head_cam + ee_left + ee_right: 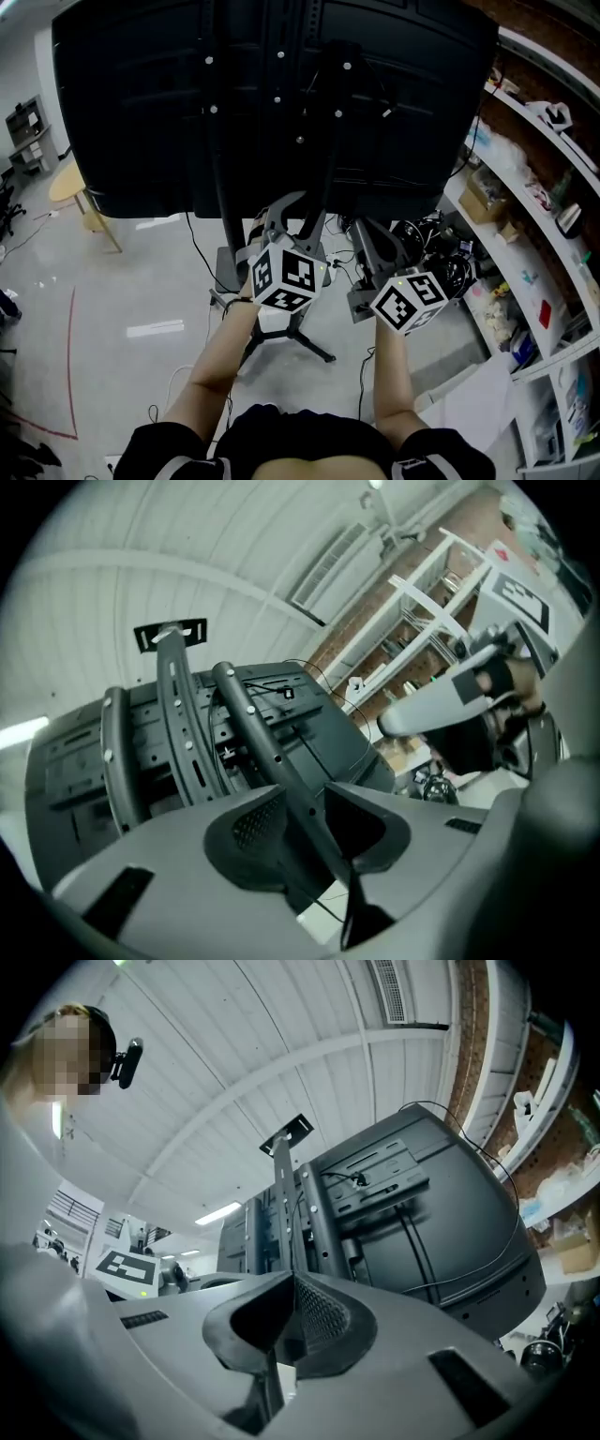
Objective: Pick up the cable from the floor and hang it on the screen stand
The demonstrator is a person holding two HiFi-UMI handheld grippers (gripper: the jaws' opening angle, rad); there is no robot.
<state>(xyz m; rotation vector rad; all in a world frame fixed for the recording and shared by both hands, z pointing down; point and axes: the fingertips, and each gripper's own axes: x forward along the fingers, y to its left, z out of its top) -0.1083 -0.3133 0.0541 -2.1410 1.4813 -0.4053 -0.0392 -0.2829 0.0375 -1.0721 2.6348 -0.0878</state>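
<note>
Nearest the head camera, a dark top (281,455) and two bare forearms stretched forward, a marker-cubed gripper in each hand. Left gripper (286,214) up against the back of the big black screen (141,112), close to the screen stand (314,349); jaws partly apart, with a perforated upright (267,747) of that stand showing through the gap and nothing clamped. Right gripper (377,246) just beside it, lower and to the right, jaw tips closed together, empty. Cable (362,384) down by the right forearm, a thin dark line against the pale floor (122,300), too fine to tell whether lying flat or hanging. Beyond the right gripper, a tangle of black leads (436,248) at the foot of white shelves (525,281).
</note>
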